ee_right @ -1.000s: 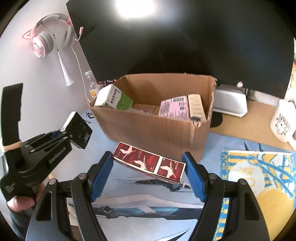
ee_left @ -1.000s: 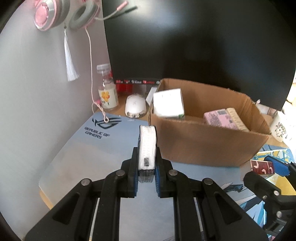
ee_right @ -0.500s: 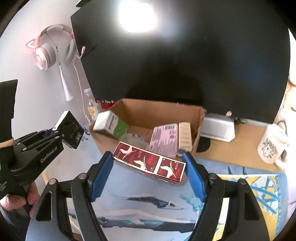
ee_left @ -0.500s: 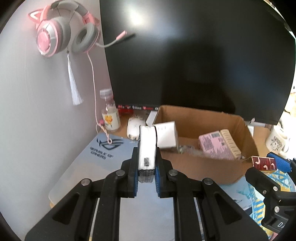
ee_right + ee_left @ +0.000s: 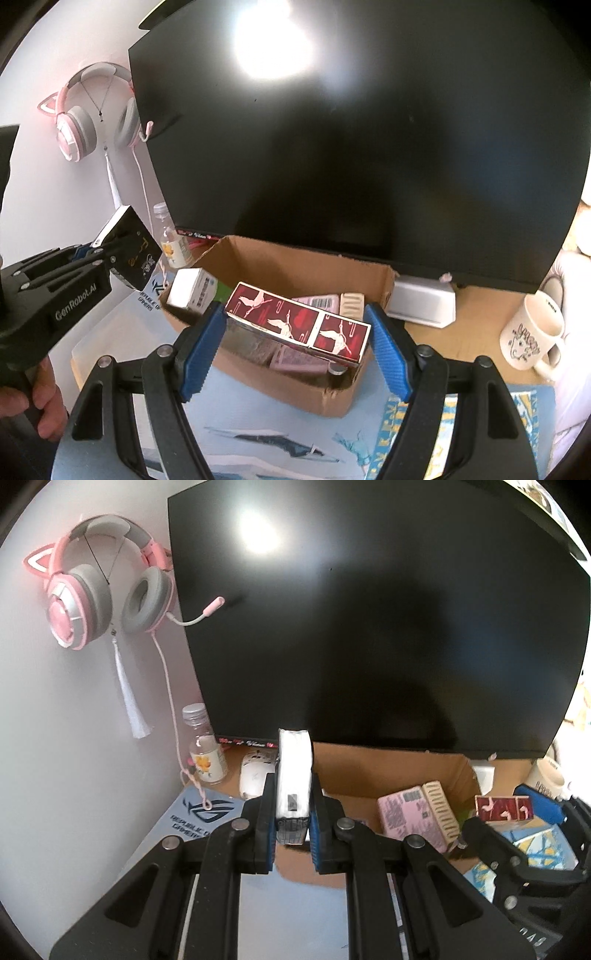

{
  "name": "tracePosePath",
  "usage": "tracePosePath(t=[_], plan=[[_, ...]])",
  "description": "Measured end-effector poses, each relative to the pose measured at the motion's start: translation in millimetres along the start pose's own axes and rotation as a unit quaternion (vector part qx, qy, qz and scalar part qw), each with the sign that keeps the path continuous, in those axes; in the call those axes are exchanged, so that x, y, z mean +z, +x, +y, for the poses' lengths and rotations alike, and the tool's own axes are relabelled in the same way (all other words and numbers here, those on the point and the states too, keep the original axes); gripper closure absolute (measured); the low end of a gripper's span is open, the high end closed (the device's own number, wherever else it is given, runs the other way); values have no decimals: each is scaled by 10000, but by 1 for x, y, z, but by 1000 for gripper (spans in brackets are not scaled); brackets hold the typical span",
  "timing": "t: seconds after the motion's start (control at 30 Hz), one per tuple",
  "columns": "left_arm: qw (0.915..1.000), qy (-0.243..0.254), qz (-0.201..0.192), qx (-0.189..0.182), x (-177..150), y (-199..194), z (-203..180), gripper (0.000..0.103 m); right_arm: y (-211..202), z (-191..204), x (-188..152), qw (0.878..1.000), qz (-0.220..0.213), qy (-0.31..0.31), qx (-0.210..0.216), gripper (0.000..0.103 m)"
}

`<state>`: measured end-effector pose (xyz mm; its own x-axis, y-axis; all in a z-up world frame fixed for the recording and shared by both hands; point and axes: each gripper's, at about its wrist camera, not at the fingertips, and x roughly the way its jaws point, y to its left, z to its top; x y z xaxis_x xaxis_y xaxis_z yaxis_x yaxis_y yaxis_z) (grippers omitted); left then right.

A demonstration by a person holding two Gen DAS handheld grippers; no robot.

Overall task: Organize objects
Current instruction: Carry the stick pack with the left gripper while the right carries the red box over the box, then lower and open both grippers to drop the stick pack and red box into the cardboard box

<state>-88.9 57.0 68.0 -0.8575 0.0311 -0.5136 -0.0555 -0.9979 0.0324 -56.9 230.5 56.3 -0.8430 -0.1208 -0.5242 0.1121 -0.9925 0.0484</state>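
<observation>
1. The left gripper (image 5: 293,821) is clenched on a thin black card box with white edges (image 5: 293,781), held edge-on and upright in the air between its blue pads.
2. The right gripper (image 5: 295,334) stands wide, its pads pressing the two short ends of a long dark-red box printed with white cranes (image 5: 299,321); the box hangs level in the grasp.
3. Just beyond and below both loads sits the open brown cardboard box (image 5: 306,391) on a pale blue desk mat (image 5: 266,439). Inside lie a white carton with a green side (image 5: 194,290) and a pink packet with a barcode (image 5: 408,814).
4. Judging by this, the step in hand is carrying both boxes over the cardboard rim for stowing.
5. Next, each hand should move forward over a free patch inside, lower, then release; the long red box needs room beside the pink packet.
6. Behind stand a dark monitor (image 5: 351,147), a white mug (image 5: 532,332) and pink cat-ear headphones (image 5: 99,602).
</observation>
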Motion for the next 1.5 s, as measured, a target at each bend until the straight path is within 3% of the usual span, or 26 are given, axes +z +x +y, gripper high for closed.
tracePosePath(t=[0.17, 0.37, 0.67, 0.8, 1.2, 1.5], plan=[[9994, -105, 136, -296, 9, 17, -6, 90, 7, -5, 6, 10000, -36, -82, -42, 22], [9994, 29, 217, -265, 12, 39, -21, 90, 19, -10, 8, 9998, -17, -179, -35, 22], [9988, 231, 82, -432, 1, 50, -40, 90, 38, -17, -2, 9997, 80, -245, 49, 22], [9971, 284, 153, -687, -4, 55, -50, 90, 35, -15, -9, 9990, -43, -451, 20, 22], [9965, 572, 469, -395, -18, 74, -68, 89, 42, -23, -13, 9989, 74, -461, 13, 22], [9957, 633, 622, -255, -24, 83, -68, 89, 51, -10, -20, 9951, 173, -971, 39, 22]])
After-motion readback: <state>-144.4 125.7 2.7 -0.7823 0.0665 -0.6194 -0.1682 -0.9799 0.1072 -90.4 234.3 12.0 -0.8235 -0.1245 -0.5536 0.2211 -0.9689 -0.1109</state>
